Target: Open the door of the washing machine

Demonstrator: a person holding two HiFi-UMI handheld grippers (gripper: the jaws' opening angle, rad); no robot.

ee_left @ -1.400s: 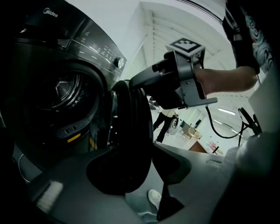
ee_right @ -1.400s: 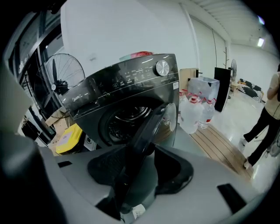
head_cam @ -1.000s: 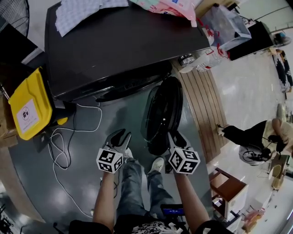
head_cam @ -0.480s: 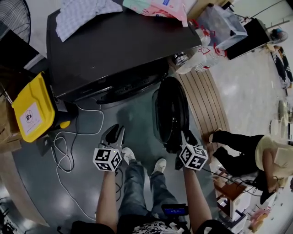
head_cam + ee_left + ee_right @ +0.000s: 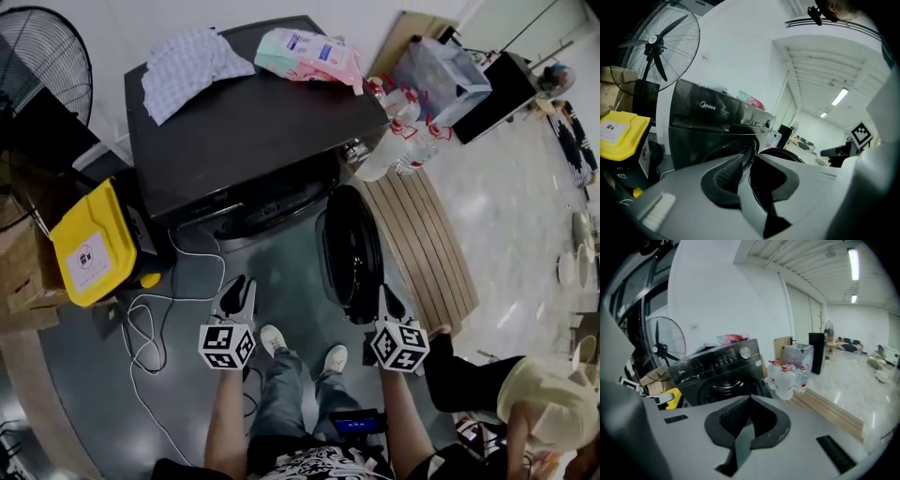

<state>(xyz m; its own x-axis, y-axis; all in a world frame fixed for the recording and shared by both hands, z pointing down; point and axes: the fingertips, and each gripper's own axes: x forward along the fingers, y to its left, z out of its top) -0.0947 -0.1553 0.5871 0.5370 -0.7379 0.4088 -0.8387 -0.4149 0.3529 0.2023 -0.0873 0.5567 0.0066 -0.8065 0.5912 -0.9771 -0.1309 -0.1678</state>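
Washing machine door (image 5: 352,246) seen swung open

The round black door is stood edge-on before the washing machine (image 5: 244,127), with water bottles (image 5: 412,141) and wooden slats (image 5: 424,253) beside it. Left tongs (image 5: 240,283) are held apart, just closing, empty; right tongs (image 5: 387,295) are pressed together, empty.

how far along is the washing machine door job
Done: the washing machine has its door swung wide open. In hand: nothing. The right gripper is shut and empty; the left gripper has its jaws apart, just closing, with nothing between them. Both are off the door. Left: nothing visible.
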